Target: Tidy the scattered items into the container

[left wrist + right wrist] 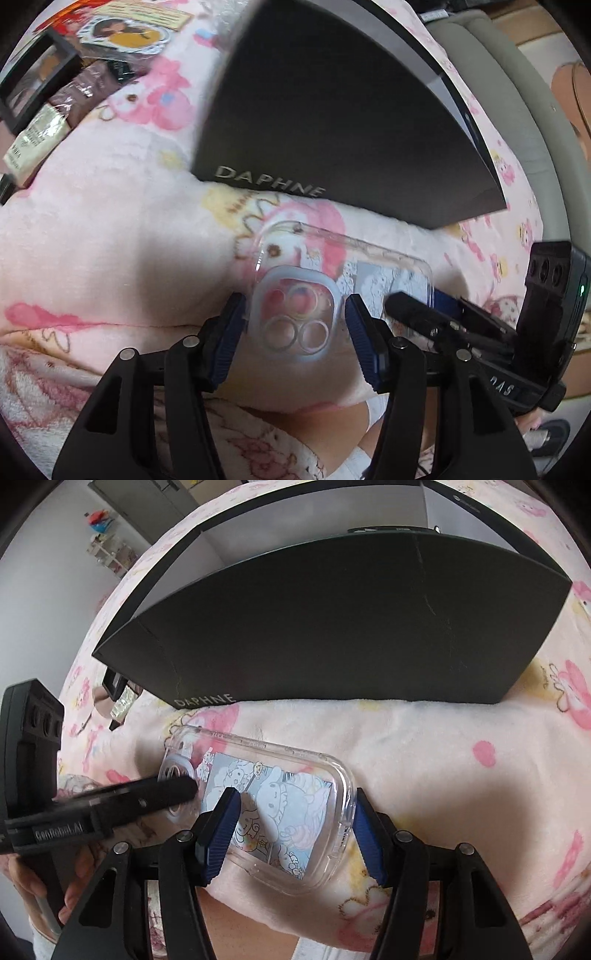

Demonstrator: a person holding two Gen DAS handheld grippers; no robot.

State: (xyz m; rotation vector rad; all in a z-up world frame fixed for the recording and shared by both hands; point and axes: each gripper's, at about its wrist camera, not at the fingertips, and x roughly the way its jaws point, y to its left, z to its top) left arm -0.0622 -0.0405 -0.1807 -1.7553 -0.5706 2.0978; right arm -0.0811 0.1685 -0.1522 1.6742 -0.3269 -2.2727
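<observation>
A clear phone case (258, 805), a cartoon print of long-eared characters showing through its back, lay flat on a pink fleece blanket (443, 775) printed with cartoon figures, just in front of a black box (332, 627) marked "DAPHNE" in pale capitals at its lower corner. The box stood open at the top, its pale inner walls showing; what lay inside could not be seen.

The left gripper (295, 328) pointed steeply down at the case's camera end, where 3 lens rings sat between its 2 blue-padded fingers (231, 332). The fingers stood about half open, either side of that end; whether the pads touched the plastic could not be told. In the right wrist view that gripper's black body read "GenRobot.AI", with a person's hand (33, 878) wrapped round its grip.

The right gripper (291, 834) also tilted steeply down over the case's other end. Its left finger (221, 830) rested over the print and its right finger stood at the case's rounded short edge, the pair fairly wide apart and gripping nothing that could be made out.

Well apart to the left lay a small heap: a black-framed tray (33, 85), a brown sachet (85, 92), a cream sachet (37, 144) and a cartoon sticker card (122, 33), their small print unreadable.
</observation>
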